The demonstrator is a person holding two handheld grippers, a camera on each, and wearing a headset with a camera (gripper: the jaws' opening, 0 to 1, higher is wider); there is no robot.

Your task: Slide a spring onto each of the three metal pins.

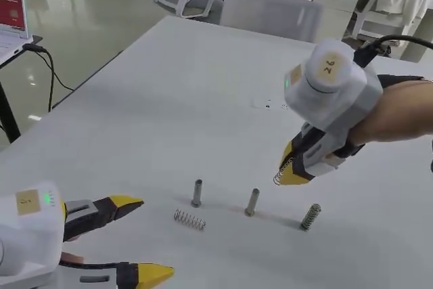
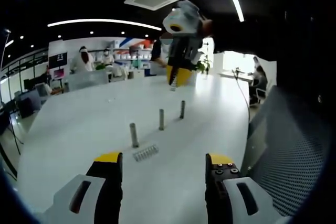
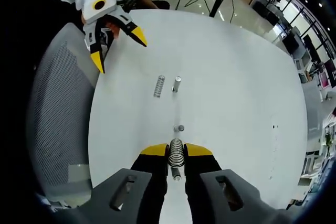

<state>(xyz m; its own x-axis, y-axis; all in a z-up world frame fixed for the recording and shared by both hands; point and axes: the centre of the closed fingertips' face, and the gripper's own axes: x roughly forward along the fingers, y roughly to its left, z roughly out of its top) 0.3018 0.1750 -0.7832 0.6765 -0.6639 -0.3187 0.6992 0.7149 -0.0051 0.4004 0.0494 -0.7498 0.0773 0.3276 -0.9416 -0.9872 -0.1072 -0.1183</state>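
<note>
Right gripper [image 1: 289,172] pinches a small coiled steel spring [image 3: 176,154] near a grey metal pin [image 1: 252,202]; left gripper [image 2: 163,159] holds jaws spread over white tabletop [image 1: 169,99].

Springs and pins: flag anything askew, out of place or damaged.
Nothing looks damaged. A loose spring lies flat on the table beside the leftmost pin, not yet fitted. The spring-covered pin and the middle pin stand on end. The right gripper is shut on a second spring.
</note>
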